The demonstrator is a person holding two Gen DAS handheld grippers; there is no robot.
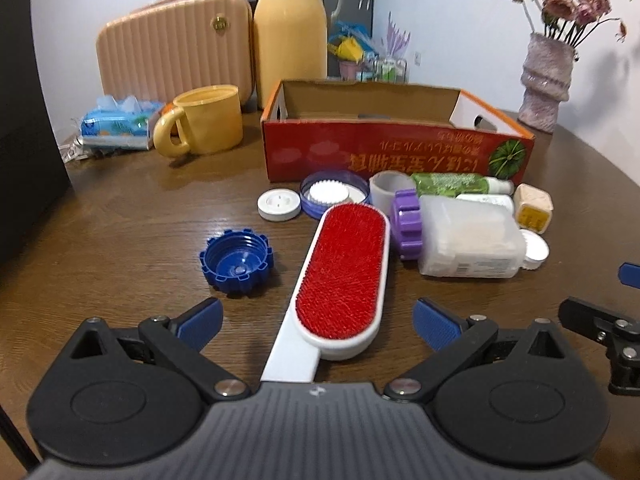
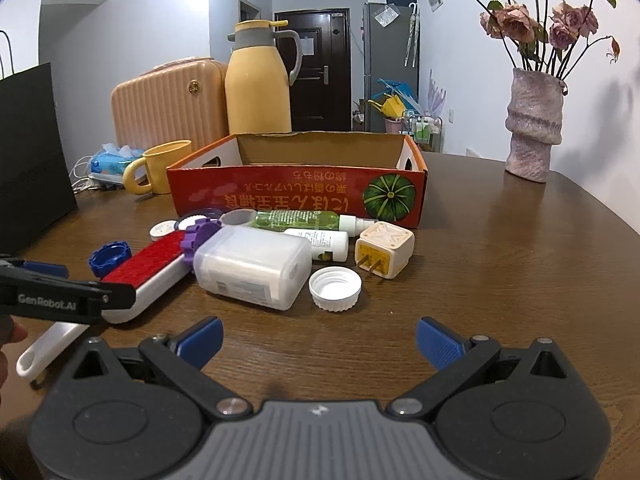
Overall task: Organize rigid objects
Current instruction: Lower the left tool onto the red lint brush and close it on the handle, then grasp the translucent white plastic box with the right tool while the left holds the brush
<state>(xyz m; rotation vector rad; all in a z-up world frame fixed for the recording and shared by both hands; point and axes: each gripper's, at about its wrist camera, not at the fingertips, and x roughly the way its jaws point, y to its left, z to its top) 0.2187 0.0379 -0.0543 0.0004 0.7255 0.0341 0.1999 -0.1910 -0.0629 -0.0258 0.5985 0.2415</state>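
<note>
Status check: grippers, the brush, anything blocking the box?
Both grippers open, empty: left gripper straddles the red lint brush; right gripper hovers over bare table. Cardboard box holds no loose items yet. Purple-capped jar crowds brush's right side.

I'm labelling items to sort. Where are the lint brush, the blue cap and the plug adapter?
lint brush [image 1: 343, 270]: left wrist view, middle of its red bristle pad.
blue cap [image 1: 237, 262]: left wrist view, inside of the upturned cap.
plug adapter [image 2: 385, 249]: right wrist view, its pronged front face.

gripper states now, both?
Left gripper: open, straddling the lint brush, not gripping it.
Right gripper: open, empty.
</note>
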